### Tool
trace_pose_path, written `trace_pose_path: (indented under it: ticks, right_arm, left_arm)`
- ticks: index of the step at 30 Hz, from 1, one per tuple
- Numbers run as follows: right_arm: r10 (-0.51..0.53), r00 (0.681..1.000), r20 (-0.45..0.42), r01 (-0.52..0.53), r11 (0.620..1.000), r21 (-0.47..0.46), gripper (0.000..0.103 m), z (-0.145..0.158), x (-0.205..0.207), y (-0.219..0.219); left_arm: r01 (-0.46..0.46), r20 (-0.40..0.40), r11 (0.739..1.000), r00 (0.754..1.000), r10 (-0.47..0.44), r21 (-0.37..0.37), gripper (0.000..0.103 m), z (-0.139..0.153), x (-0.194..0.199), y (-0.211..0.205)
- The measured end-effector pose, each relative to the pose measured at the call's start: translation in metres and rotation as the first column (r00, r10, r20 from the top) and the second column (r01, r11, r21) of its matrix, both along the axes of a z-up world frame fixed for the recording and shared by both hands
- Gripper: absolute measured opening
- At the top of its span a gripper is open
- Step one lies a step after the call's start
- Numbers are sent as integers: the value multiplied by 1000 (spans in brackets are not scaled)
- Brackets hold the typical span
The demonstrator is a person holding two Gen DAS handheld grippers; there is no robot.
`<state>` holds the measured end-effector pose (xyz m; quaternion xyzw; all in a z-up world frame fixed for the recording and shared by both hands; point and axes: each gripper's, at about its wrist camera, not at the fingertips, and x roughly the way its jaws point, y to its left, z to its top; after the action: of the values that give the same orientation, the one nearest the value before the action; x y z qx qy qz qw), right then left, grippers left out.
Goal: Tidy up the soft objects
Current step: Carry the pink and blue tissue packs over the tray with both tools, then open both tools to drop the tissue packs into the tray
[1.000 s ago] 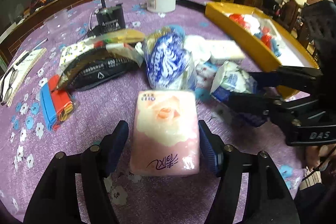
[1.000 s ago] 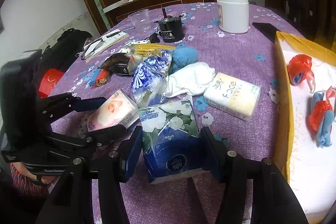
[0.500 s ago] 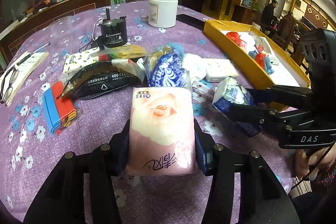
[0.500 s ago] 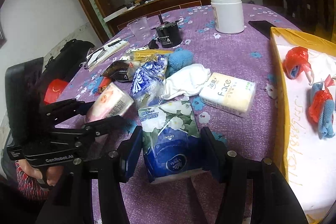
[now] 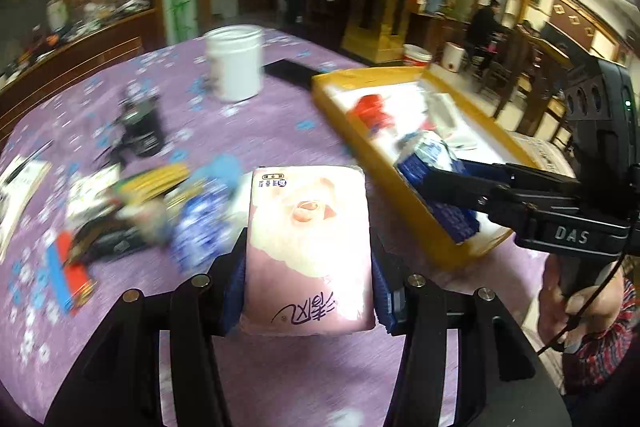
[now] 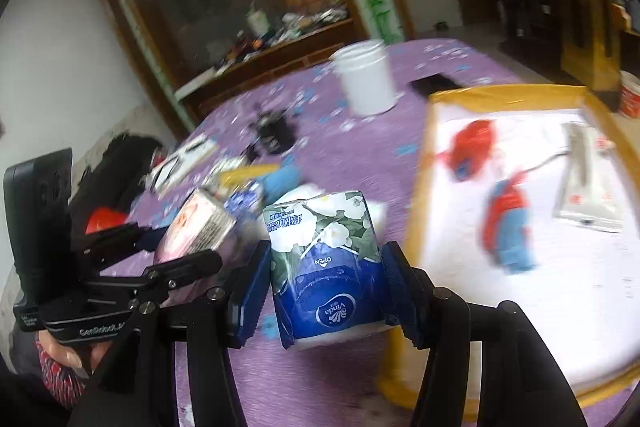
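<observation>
Pink tissue pack (image 5: 308,251) clamped in left gripper (image 5: 308,291) jaws, blue tissue pack (image 6: 328,267) in right gripper (image 6: 326,291) jaws, both airborne; transfer step; next, release inside yellow tray (image 6: 416,211)

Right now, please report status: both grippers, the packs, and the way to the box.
Left gripper shut on pink tissue pack. Right gripper shut on blue Vinda tissue pack, near yellow box. Both packs off the table; nothing blocking.
</observation>
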<state>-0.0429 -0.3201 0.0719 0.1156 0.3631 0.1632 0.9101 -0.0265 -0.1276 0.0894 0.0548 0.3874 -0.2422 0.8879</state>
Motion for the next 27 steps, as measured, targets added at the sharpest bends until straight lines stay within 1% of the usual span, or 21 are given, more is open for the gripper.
trace_pose_path:
  ticks: [4,6,9,10,13,17,21,25,27]
  right_arm:
    - [-102,995,21,101,995,21,57,9,-7,-43]
    - [-153,988,19,153,988,13,57,11,-9,-61]
    - [-238,971,2,238,971,11,57,8,-12,-92]
    - [-274,962,-5,274,962,1,57,6,-14,-102]
    - [-335,941,-37,334,942,-38,58,-2,-16,-123]
    - [-367,927,-80,363,930,-64,58,-16,-18,-139]
    - [-370,926,-75,363,927,-93,59,-20,-14,-138]
    - [-371,925,-81,361,925,-114,61,-23,-11,-136]
    - [-373,925,-78,363,925,-110,63,-22,-11,-135]
  left_arm:
    - [67,-3,998,998,-67,0,50,0,5,-45]
    - [103,-28,995,994,-103,-6,50,-5,9,-71]
    - [145,-55,989,988,-146,-12,50,-12,12,-105]
    - [165,-65,986,984,-165,-7,50,-15,13,-117]
    - [195,-80,981,978,-192,23,50,-22,13,-144]
    - [208,-114,977,973,-202,44,50,-34,17,-160]
    - [199,-144,979,971,-190,53,51,-45,22,-161]
    - [208,-118,977,972,-202,41,52,-45,18,-160]
    - [216,-105,975,972,-211,42,55,-45,15,-161]
